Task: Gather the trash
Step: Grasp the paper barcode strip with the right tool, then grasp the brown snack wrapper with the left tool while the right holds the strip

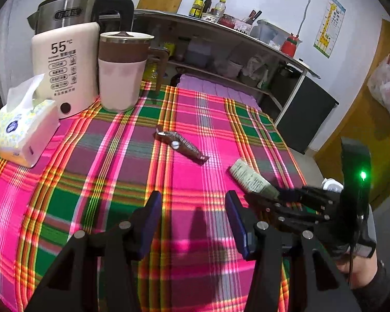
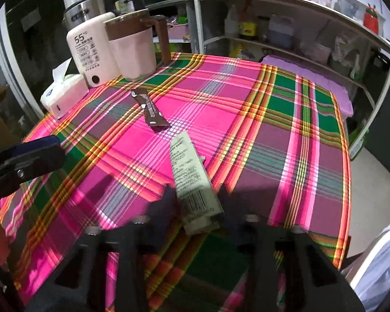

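A pale green tube (image 2: 192, 176) lies between the fingers of my right gripper (image 2: 195, 205), which is shut on its lower end just above the plaid tablecloth (image 2: 247, 109). In the left wrist view the same tube (image 1: 249, 179) sticks out of the right gripper (image 1: 278, 195) at the table's right side. A brown snack wrapper (image 1: 180, 144) lies flat on the cloth mid-table; it also shows in the right wrist view (image 2: 149, 111). My left gripper (image 1: 193, 215) is open and empty above the cloth, short of the wrapper.
A white kettle (image 1: 65, 59), a pink and brown mug (image 1: 122, 72) and a tissue pack (image 1: 20, 127) stand at the table's far left. A shelf unit (image 1: 236, 59) is behind. A white lined bin (image 2: 379, 265) stands on the floor to the right of the table.
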A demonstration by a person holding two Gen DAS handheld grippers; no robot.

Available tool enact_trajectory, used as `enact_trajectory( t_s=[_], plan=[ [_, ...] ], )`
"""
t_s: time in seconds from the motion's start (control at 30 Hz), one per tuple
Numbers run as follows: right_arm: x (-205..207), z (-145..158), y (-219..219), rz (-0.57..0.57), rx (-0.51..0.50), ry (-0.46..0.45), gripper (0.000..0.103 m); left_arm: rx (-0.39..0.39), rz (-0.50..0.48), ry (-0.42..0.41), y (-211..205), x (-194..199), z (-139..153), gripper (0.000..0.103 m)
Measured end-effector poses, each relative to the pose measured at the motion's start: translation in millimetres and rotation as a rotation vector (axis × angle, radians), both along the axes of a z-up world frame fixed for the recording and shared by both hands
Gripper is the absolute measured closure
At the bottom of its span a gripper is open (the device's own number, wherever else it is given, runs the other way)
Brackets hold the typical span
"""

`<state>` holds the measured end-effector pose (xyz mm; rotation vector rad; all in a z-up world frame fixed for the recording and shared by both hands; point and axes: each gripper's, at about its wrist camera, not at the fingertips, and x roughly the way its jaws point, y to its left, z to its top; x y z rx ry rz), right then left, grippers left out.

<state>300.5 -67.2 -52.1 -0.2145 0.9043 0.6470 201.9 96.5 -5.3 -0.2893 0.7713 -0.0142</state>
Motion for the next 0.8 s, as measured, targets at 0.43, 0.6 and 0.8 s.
enact_trajectory(
  t_s=[0.43, 0.6, 0.8],
  plan=[
    [-13.5, 13.8, -35.1, -0.094, 0.062, 0.001, 0.087, 0.001, 0.041, 0.052, -6.8, 57.7, -12.6, 0.051],
    [-15.2, 16.4, -48.1, -0.11, 0.081, 0.001, 0.087, 0.025, 0.104, 0.074, -8.4, 79.0, -19.3, 0.051],
    [-12.4, 14.8, -60.2, -0.13, 0.097, 0.01, 0.087, 0.054, 0.159, 0.092, -10.4, 99.3, -26.2, 0.051]
  ],
)
